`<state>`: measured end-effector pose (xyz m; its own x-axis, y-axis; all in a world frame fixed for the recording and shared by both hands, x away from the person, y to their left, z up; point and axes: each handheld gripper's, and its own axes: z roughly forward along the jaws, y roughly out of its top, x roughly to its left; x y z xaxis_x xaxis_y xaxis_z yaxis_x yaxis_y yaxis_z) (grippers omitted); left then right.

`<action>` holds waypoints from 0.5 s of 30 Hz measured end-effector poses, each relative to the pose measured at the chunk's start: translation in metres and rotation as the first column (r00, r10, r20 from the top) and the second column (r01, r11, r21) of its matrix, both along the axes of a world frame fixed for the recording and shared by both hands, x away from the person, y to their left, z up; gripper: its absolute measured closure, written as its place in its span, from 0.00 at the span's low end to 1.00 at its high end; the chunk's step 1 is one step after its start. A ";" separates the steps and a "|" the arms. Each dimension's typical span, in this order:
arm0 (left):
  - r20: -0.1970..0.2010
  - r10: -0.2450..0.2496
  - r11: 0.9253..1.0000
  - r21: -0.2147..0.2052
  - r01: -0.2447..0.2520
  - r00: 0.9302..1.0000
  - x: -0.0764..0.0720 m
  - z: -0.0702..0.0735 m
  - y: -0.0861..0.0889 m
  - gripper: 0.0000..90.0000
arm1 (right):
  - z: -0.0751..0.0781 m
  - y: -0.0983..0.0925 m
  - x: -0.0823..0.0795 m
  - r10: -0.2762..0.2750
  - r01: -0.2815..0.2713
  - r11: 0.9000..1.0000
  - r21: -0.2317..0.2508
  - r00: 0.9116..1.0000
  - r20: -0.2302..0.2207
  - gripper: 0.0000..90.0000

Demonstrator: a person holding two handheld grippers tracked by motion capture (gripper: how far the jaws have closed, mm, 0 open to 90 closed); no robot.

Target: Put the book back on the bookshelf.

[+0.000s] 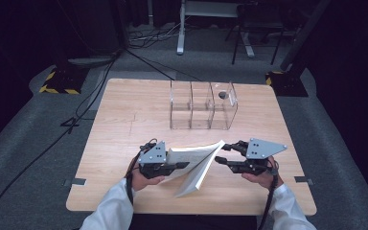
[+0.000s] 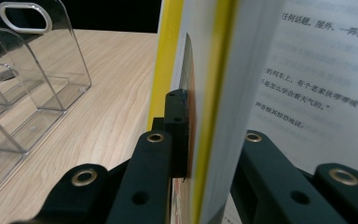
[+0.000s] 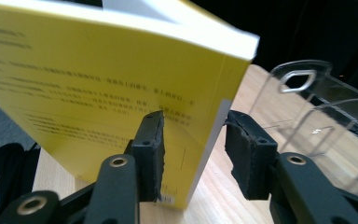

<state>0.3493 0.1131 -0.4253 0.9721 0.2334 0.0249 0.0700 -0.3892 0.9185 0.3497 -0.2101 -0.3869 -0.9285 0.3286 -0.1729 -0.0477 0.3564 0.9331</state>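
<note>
Mid-handover: yellow-covered paperback book (image 1: 195, 165) held above light wooden tabletop (image 1: 124, 120), pinched by left claw (image 1: 181, 166); right claw (image 1: 222, 160) spread around its corner. Next: squeeze shut, then carry to clear 3-slot acrylic rack (image 1: 202, 105).

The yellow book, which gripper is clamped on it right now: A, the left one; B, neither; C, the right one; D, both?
A: the left gripper pinches part of the yellow book, while the right gripper has open jaws that straddle its spine edge without pressing.

The book (image 1: 196, 165) stands on the bench (image 1: 120, 124) near its front edge, between both grippers; the organizer (image 1: 202, 105) sits behind it. The left gripper (image 1: 175, 166) is at its left, the right gripper (image 1: 223, 154) at its right.
</note>
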 end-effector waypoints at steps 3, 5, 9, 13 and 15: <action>-0.015 -0.009 1.000 -0.008 0.008 1.000 0.005 -0.003 -0.003 0.91 | 0.005 -0.008 0.001 -0.019 0.020 0.999 0.028 1.000 -0.012 0.71; -0.017 0.003 1.000 -0.010 -0.003 1.000 0.006 -0.003 -0.001 0.91 | 0.006 -0.008 0.002 -0.025 0.025 0.999 0.022 1.000 -0.017 0.72; -0.030 0.010 1.000 -0.013 -0.011 0.999 0.011 -0.006 0.004 0.91 | 0.001 0.003 0.012 -0.039 0.038 0.999 -0.022 0.999 -0.035 0.59; -0.055 0.030 0.999 -0.036 -0.032 0.998 0.016 -0.011 0.013 0.91 | -0.005 0.009 0.022 -0.034 0.033 0.999 -0.019 0.997 -0.074 0.55; -0.065 0.037 0.998 -0.047 -0.040 0.997 0.020 -0.014 0.018 0.91 | -0.010 0.017 0.028 -0.019 0.014 0.999 -0.045 0.995 -0.094 0.51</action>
